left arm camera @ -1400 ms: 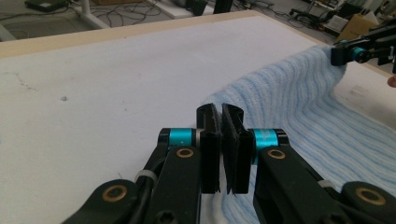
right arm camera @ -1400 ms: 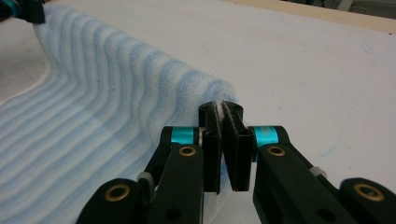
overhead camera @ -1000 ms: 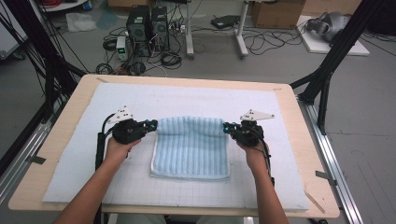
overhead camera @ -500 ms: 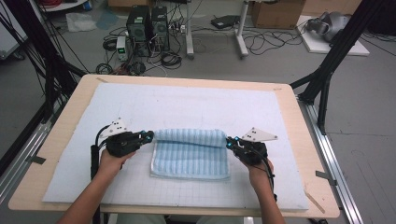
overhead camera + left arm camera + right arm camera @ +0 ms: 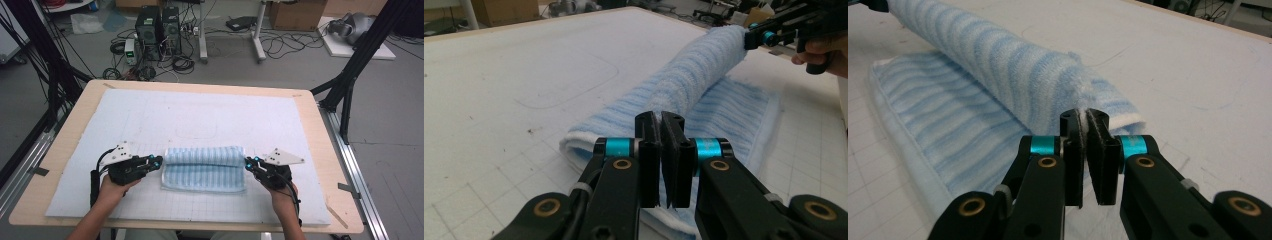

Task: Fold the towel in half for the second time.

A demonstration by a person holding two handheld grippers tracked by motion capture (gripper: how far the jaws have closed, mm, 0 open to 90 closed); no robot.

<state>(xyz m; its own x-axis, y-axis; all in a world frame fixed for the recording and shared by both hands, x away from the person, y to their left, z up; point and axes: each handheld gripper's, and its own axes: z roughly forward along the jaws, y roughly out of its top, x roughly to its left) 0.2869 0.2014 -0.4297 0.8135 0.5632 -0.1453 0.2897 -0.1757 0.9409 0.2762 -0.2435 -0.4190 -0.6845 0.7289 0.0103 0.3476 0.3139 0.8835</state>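
A blue and white striped towel [image 5: 204, 169] lies near the front middle of the white mat [image 5: 200, 120], its far edge lifted and folded toward me. My left gripper [image 5: 158, 161] is shut on the towel's left corner; in the left gripper view the jaws pinch the towel [image 5: 684, 90] edge at my left gripper [image 5: 660, 120]. My right gripper [image 5: 248, 161] is shut on the right corner, and the right gripper view has cloth squeezed between the pads of my right gripper [image 5: 1084, 116], with the towel [image 5: 998, 65] curling over its lower layer. The other gripper [image 5: 774, 32] holds the far end.
The mat covers a wooden table [image 5: 65, 125]. Black frame legs [image 5: 350, 75] stand at the right, and computers and cables [image 5: 160, 30] sit on the floor beyond the far edge. A faint outline [image 5: 196, 131] is drawn on the mat behind the towel.
Both grippers have drawn the towel's far edge toward me, so the towel has gone from flat to folded over with a raised roll along its back.
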